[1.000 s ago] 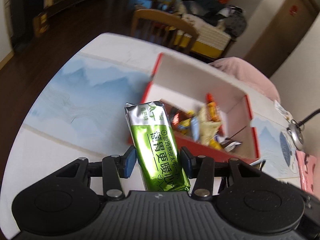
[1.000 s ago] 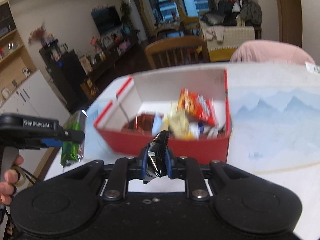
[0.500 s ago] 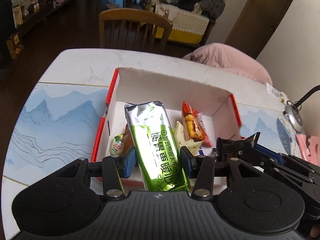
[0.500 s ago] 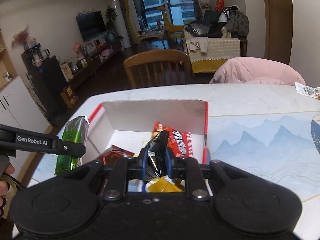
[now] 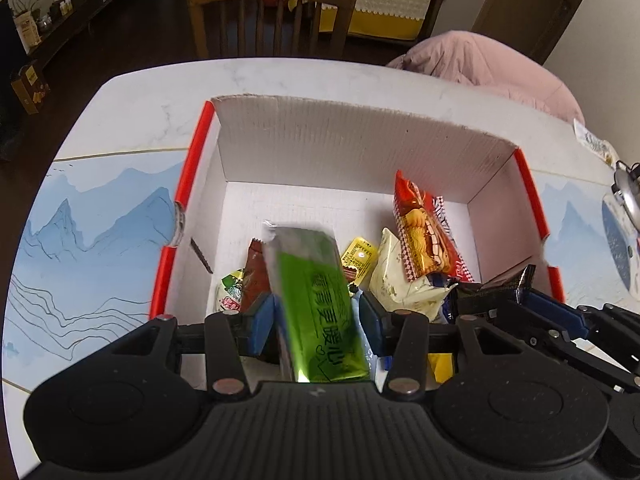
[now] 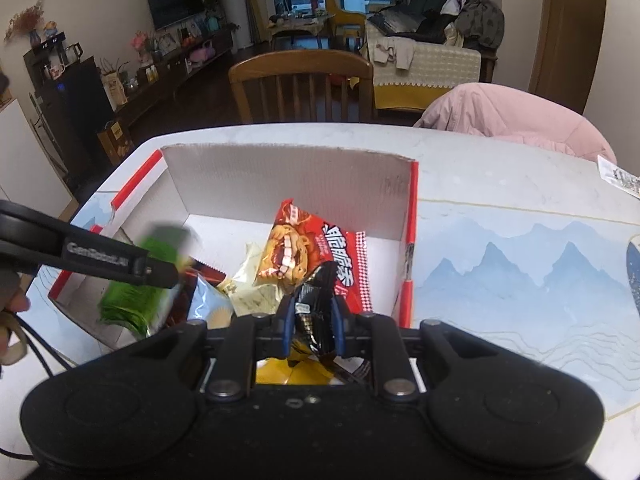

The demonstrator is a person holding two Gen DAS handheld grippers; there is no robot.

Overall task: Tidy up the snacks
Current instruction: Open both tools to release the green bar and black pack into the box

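A red cardboard box (image 5: 192, 168) with white inner walls (image 6: 280, 184) stands on the table, holding several snack packs. My left gripper (image 5: 316, 318) is over the box with its jaws apart; a green snack bar (image 5: 316, 304) between them is motion-blurred and looks loose. The bar also shows blurred in the right wrist view (image 6: 132, 292). My right gripper (image 6: 312, 316) is shut on a black snack packet (image 6: 316, 304) above the box's near edge. A red noodle snack pack (image 6: 304, 256) lies inside the box (image 5: 424, 236).
The table has a blue mountain-print mat (image 5: 88, 216) on both sides of the box (image 6: 520, 272). A wooden chair (image 6: 304, 80) and a pink-covered chair (image 6: 516, 120) stand at the far edge. A small paper packet (image 6: 618, 176) lies at the far right.
Both grippers have moved forward over the box. My left gripper's jaws have widened and the green bar has gone blurred and tilted, slipping down. The right gripper's jaws have widened slightly around the black packet.
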